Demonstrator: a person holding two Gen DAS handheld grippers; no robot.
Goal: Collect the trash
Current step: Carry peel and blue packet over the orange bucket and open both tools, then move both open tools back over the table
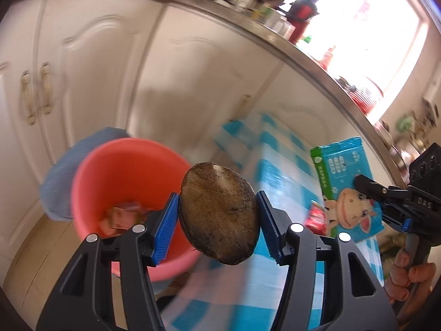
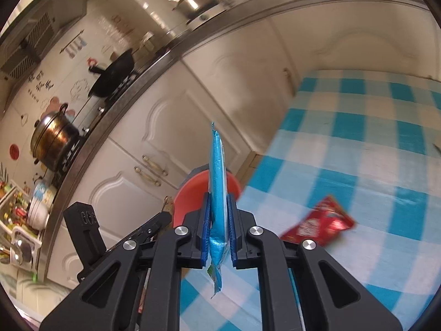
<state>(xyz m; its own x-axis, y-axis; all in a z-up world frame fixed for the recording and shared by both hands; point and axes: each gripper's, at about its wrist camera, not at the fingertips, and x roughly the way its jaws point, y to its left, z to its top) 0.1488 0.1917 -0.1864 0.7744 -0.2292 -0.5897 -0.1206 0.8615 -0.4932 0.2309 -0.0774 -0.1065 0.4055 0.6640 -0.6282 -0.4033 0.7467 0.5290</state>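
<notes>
- A counter point(image 2: 358, 143) in a blue-and-white checked cloth is carrying the scene.
- A red wrapper point(image 2: 321, 224) is lying flat on the cloth.
- A pink bucket point(image 1: 91, 182) is sitting on the tiled floor point(image 1: 30, 253) just beside it.

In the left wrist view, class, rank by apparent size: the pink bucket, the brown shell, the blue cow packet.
1. Pink bucket
2. Brown shell and blue cow packet: look alike in size, and the shell is much nearer the camera, so unranked.
</notes>
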